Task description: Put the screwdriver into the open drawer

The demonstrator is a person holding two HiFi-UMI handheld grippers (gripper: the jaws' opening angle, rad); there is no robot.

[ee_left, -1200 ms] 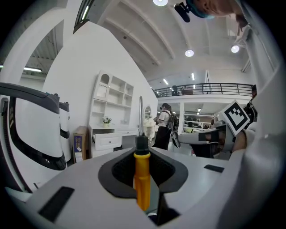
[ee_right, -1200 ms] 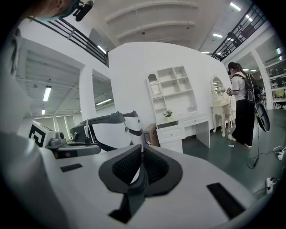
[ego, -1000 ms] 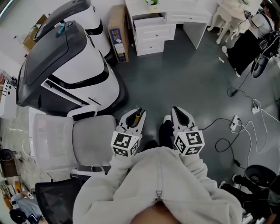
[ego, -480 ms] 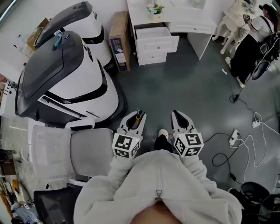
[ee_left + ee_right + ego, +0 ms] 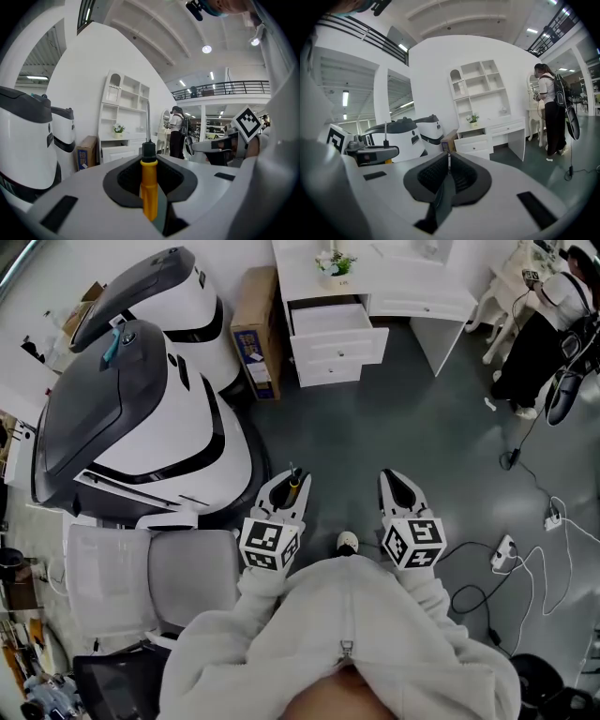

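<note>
Left gripper (image 5: 286,491) is clamped on the screwdriver (image 5: 149,187), yellow handle pinched between the jaws, black collar and metal shaft sticking out past the tips. Right gripper (image 5: 401,493) has its jaws together with nothing in them. Both are held out over the dark floor (image 5: 412,418), and the open drawer (image 5: 330,319) of the white desk (image 5: 403,282) sits well ahead of them, near a cardboard box (image 5: 255,329) and two big white-and-grey machines (image 5: 141,418)
</note>
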